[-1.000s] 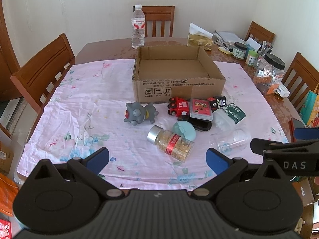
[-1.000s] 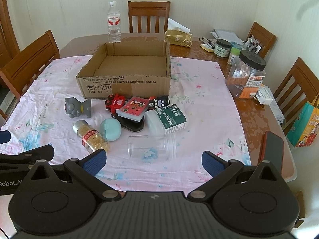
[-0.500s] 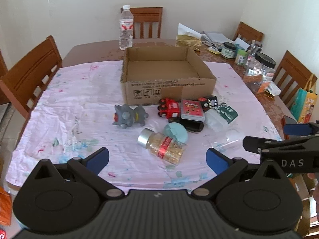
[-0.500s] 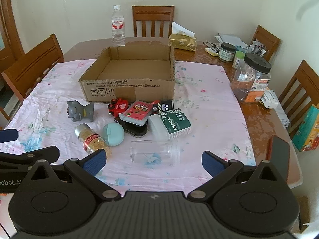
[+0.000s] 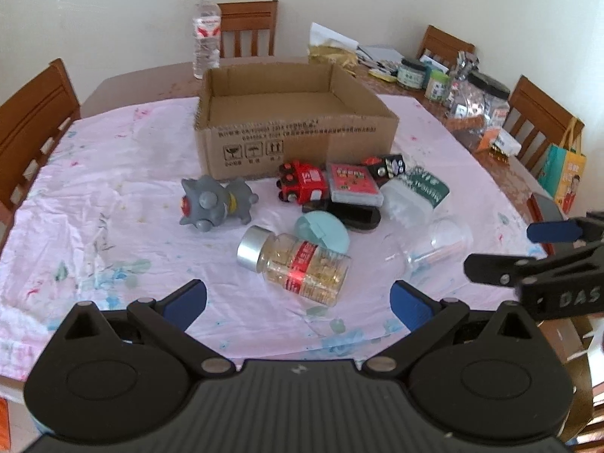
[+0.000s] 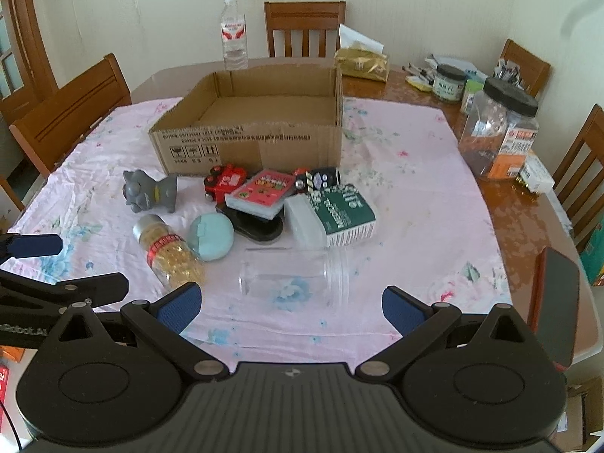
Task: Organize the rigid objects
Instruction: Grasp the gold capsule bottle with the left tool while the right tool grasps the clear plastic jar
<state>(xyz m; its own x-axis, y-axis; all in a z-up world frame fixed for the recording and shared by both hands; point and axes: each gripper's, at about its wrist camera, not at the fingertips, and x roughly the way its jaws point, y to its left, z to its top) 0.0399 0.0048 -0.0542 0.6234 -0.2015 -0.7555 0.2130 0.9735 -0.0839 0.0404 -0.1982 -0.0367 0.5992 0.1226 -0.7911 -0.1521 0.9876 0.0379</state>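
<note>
Pink tablecloth (image 6: 415,196), clutter (box (image 6: 256,139) empty)

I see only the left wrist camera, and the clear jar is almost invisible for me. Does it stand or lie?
Observer: The jar lies on its side, its threaded mouth toward the right.
Operator: Is something inside it?
Observer: It looks empty; the flower print of the cloth shows through.
Operator: Are the right jaws around it?
Observer: No, the right gripper is open and sits short of it.
</note>
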